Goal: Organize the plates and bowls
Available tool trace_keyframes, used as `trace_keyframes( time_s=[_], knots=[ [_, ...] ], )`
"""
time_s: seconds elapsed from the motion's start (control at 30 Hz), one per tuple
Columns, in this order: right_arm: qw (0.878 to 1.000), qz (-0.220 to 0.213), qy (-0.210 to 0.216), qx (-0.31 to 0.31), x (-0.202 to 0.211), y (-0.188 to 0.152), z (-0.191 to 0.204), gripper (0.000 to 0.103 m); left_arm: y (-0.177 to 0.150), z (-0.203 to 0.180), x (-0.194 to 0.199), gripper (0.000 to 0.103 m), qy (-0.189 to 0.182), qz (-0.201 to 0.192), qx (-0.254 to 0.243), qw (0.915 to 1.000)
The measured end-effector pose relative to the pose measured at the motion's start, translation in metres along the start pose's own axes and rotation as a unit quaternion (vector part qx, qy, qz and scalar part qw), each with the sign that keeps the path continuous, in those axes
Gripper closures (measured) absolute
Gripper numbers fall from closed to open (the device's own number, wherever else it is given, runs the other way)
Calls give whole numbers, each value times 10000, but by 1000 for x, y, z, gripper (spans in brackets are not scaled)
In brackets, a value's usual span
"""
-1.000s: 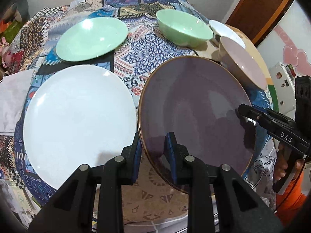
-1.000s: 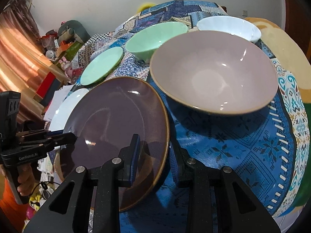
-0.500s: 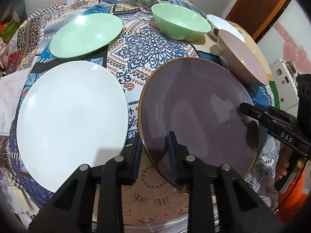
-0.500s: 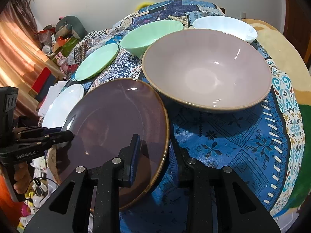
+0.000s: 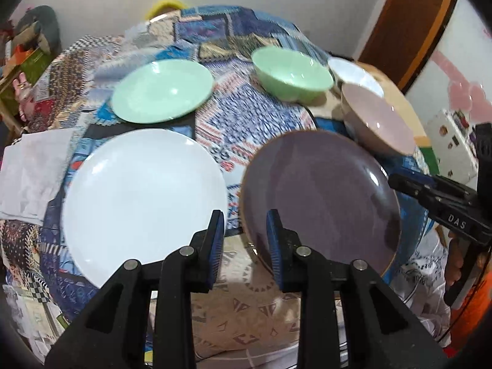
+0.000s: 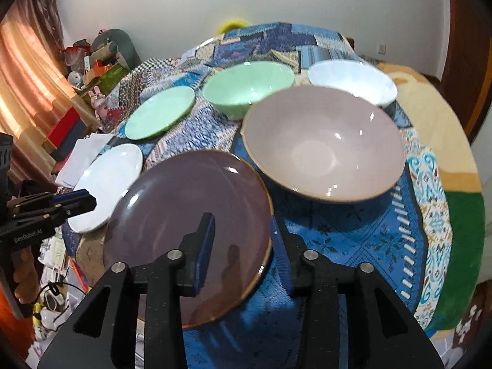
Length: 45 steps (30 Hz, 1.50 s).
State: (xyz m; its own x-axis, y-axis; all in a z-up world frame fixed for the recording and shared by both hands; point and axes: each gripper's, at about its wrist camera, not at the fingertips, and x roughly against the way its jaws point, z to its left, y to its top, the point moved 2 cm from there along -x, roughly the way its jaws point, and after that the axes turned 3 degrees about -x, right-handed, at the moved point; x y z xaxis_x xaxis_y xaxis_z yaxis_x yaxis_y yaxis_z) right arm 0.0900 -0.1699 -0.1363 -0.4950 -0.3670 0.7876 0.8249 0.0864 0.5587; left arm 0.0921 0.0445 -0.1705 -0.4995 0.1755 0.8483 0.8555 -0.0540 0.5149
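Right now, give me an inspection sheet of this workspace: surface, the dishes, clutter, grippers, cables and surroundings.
Surface: patterned cloth covers the table.
Job's things: purple plate, white plate, green plate, green bowl, white bowl, mauve bowl; none stacked.
Clutter: white paper at the table's left edge.
Grippers: left gripper open, straddling the purple plate's near rim; right gripper open, straddling that plate's right rim.
Cables: dark cord low beside the table; wires under a wall device.
Surroundings: curtain, boxes and soft toys, wooden door.
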Motion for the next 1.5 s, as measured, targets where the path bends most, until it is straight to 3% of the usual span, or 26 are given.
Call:
trace_keyframes(
  time_s=[0.23, 0.47, 0.93, 1.37, 1.5],
  knots=[
    [9993, -158, 69, 339, 1, 13, 31, 57, -4, 34, 33, 44, 488, -582, 402, 9963],
    [9974, -122, 304, 641, -12, 25, 66, 51, -13, 75, 44, 35, 711, -704, 853, 9913],
    [9927, 308, 598, 997, -67, 50, 116, 49, -42, 145, 20, 34, 991, -296, 1511, 9831],
    [9811, 1112, 588, 1470, -129, 53, 141, 49, -60, 172, -8, 34, 621, 150, 1814, 9813],
    [9758, 1274, 563, 1687, -140, 52, 148, 49, -60, 169, -13, 49, 535, 208, 1717, 9835]
  ],
)
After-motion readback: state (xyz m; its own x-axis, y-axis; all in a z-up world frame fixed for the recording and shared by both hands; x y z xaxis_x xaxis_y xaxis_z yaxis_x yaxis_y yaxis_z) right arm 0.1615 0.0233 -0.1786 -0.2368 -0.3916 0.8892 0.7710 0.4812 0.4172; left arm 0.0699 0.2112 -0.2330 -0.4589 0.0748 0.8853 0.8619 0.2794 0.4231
